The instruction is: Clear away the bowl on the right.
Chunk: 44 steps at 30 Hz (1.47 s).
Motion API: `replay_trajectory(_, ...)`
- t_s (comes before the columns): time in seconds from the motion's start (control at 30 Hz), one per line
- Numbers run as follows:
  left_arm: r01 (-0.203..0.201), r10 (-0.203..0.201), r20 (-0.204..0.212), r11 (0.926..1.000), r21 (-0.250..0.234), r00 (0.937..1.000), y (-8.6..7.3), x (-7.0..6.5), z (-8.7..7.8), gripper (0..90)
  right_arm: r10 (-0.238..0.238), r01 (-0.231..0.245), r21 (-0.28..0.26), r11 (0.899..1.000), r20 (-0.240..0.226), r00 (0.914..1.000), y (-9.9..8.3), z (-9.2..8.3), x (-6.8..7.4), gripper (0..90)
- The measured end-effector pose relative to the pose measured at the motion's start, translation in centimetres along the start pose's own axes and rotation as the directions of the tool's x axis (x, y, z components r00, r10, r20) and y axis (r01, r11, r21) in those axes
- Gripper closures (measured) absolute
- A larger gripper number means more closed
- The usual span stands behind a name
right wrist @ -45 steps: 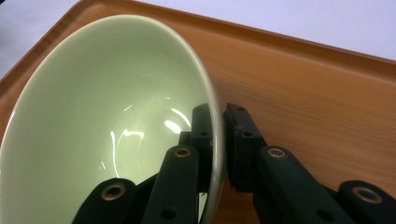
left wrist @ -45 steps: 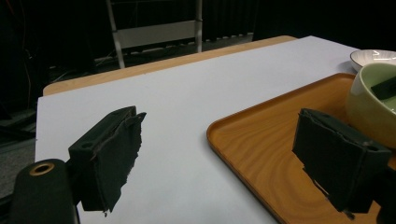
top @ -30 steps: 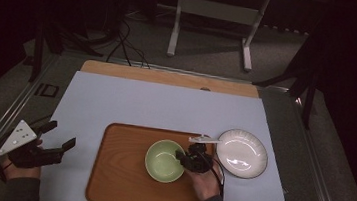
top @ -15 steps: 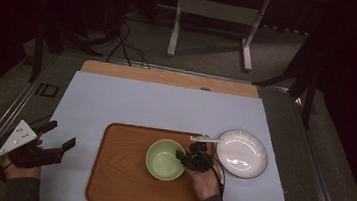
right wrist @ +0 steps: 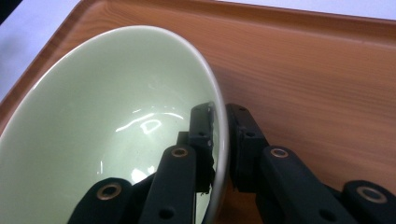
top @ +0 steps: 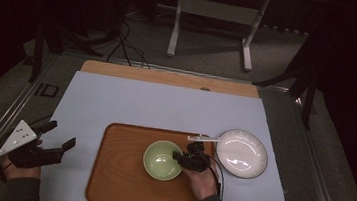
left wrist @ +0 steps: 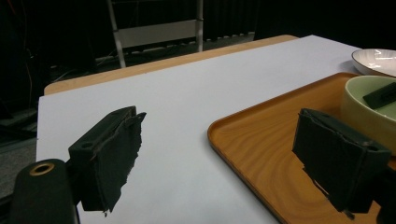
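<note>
Bench (top: 166,104), white mat: wooden tray (top: 118,174), green bowl (top: 162,160) unmoved; right claw (top: 184,157) pinches its rim; left claw (top: 57,138) spread, unchanged.

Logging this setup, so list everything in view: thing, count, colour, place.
bowl: one, pale green, on the tray's right half, its rim between the right tongs' jaws.
plate: one, white with a dark rim, on the mat just right of the tray.
tray: one, brown wood, near middle of the mat.
mat: one, pale lilac-white, covering most of the table.
table: one, light wood, its far edge showing beyond the mat.
stand: one, white-framed, on the floor beyond the table.
cables: several, black, on the floor at far left.
left tongs: one, black with a grey plate, open, over the mat's left edge.
right tongs: one, black, shut on the bowl's rim.
</note>
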<state>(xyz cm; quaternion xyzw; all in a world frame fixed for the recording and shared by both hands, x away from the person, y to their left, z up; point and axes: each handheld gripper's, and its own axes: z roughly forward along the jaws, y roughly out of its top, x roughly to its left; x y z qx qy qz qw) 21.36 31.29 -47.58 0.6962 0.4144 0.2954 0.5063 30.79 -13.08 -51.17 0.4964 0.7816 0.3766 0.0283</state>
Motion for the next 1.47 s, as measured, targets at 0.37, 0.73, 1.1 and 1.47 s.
replay_trajectory(0.37,0.002,-0.002,-0.002,1.0,-0.004,1.0,0.0,0.0,0.0,15.2,-0.03,0.029,-0.005,1.0,-0.045,0.9986,0.2,-0.2,0.1,63.0)
replay_trajectory(0.73,0.007,-0.007,-0.006,1.0,-0.003,1.0,0.0,0.0,-0.1,15.2,-0.116,0.117,-0.06,0.991,0.012,0.9931,0.9,-2.3,-0.2,45.2)
replay_trajectory(1.1,0.021,-0.021,-0.019,0.9998,0.001,0.9996,-0.1,0.2,-0.2,15.2,-0.232,0.247,-0.15,0.957,0.112,0.9662,1.2,-5.7,-1.3,35.4)
replay_trajectory(1.47,0.051,-0.051,-0.031,0.9985,0.017,0.9982,-0.2,0.4,-0.1,15.1,-0.247,0.283,-0.244,0.928,0.166,0.9546,0.4,-10.8,-6.2,31.4)
